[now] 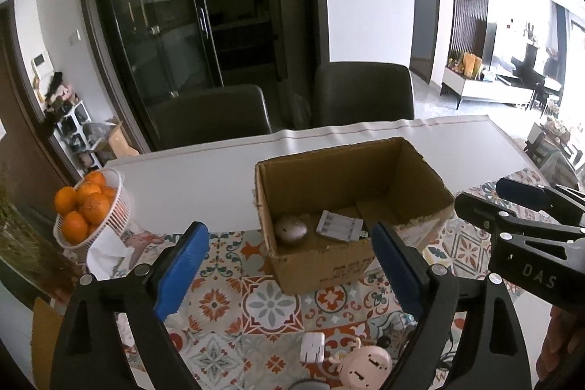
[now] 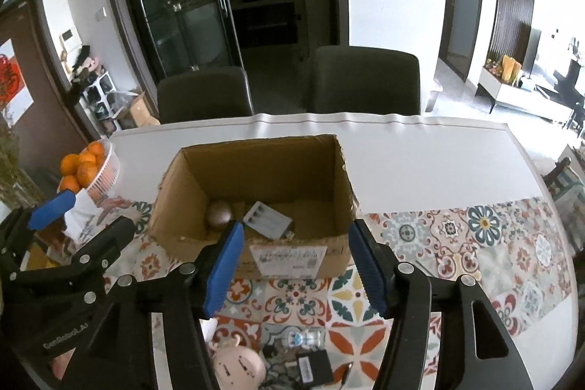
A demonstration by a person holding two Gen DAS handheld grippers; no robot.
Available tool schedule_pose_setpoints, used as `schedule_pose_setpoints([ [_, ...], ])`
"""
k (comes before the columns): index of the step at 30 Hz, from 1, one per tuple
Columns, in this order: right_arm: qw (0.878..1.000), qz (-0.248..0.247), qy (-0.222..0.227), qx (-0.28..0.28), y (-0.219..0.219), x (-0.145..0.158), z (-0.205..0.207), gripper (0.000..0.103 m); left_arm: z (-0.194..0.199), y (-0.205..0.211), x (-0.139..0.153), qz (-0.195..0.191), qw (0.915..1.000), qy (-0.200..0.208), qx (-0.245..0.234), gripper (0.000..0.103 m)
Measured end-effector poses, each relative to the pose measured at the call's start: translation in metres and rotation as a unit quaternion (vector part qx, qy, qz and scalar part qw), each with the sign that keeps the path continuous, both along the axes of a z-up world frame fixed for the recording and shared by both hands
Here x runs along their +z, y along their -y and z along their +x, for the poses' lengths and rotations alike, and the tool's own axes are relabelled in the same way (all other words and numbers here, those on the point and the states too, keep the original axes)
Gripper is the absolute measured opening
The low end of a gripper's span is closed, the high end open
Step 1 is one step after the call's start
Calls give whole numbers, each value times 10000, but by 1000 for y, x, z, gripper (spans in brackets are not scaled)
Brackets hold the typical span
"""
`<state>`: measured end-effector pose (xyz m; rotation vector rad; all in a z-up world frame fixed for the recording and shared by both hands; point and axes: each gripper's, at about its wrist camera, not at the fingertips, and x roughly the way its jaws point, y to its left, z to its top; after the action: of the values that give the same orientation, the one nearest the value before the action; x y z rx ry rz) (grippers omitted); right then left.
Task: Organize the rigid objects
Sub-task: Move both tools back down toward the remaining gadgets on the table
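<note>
Currently both the left tongs (image 1: 285, 275) and right tongs (image 2: 294, 267) hover wide open and empty before a cardboard box (image 2: 256, 192) already holding a metal ball (image 2: 218, 215) and battery charger (image 2: 268, 220). Loose items, a pink alarm clock (image 2: 237, 368) and black adapter (image 2: 314, 368), lie tangled with cables on the desk (image 2: 420, 156) beneath; grabbing one could likely drag cords along.

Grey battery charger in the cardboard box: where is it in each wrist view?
Left wrist: grey battery charger at centre, on the box floor, right of the round metallic ball.
Right wrist: charger centre-left, right of the ball.
Shared landmark: open brown cardboard box.
</note>
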<state>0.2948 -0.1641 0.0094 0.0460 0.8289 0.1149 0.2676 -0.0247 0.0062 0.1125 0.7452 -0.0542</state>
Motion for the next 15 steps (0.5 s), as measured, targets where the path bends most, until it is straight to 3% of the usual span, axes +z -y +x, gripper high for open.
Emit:
schedule_pose_setpoints([
  [15, 9983, -263, 526, 32, -22, 0, -70, 66, -64, -19, -10, 139, 9996, 224, 73, 94],
])
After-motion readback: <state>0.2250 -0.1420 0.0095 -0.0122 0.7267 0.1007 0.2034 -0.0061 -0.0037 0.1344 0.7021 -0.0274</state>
